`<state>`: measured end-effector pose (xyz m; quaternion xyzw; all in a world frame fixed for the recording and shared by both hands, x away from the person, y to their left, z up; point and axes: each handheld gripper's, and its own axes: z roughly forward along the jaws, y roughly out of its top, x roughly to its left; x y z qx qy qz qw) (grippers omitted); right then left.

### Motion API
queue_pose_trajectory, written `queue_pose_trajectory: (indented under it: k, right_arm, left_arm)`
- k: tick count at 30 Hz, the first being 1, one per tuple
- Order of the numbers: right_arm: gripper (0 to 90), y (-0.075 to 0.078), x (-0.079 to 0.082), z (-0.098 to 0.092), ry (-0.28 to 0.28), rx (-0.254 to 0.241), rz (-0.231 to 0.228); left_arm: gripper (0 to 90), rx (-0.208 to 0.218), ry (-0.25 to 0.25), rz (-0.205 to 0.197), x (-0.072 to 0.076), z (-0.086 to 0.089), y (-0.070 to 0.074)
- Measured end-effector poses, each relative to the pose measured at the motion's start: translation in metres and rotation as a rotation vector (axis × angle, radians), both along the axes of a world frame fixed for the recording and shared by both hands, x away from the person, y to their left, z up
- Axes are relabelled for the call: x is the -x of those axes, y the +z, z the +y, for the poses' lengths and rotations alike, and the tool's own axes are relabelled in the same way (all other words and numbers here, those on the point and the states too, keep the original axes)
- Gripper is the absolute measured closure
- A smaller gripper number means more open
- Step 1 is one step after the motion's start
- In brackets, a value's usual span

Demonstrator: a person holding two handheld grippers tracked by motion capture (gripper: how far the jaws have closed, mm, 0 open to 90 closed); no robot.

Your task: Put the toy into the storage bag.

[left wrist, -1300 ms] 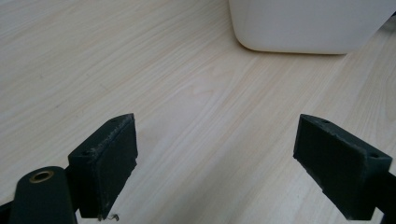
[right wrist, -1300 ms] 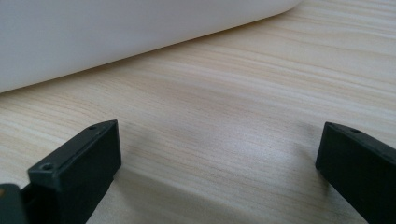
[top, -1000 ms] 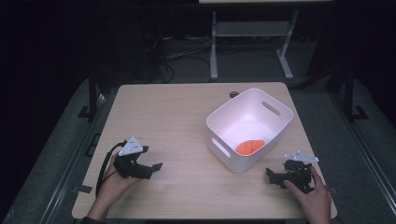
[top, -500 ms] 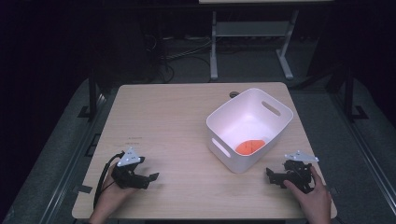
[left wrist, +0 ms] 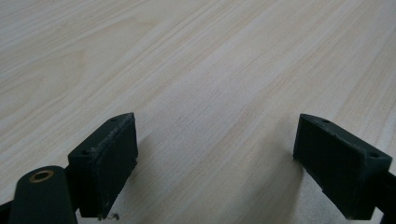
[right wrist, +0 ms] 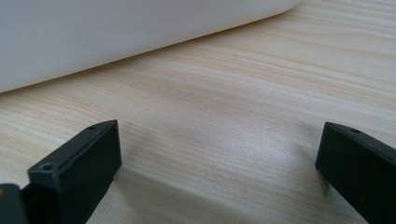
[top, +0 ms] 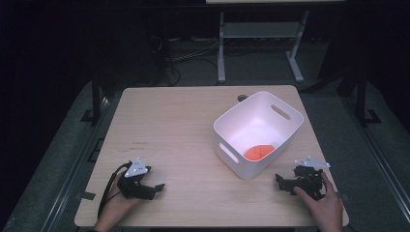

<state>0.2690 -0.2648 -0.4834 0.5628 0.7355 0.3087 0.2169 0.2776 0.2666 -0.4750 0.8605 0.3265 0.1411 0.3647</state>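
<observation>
The left gripper (top: 153,186) rests near the front edge of the pale wooden table (top: 169,121), jaws wide apart and empty; a careless pull could probably slide it off. Broad bare wood lies between. The white plastic tub (top: 285,133) holds a flat orange piece (top: 257,152). The right gripper (top: 283,182), equally wide and empty, sits just beside the tub and might knock it.

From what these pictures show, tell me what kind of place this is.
Probably a lab or recording workspace rather than a home: a bare wooden table holds a single white bin, cables lie loose on the dark floor behind it, and a metal stand rises at the back.
</observation>
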Motion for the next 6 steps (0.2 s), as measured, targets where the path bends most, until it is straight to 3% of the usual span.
queue_pose_trajectory:
  k: [6]
  right_arm:
    - [0.0,0.0,0.0004,-0.0002,0.002,0.0,0.0]
  left_arm:
    - [12.8,0.0,0.0,0.0,-0.0001,0.0,0.0]
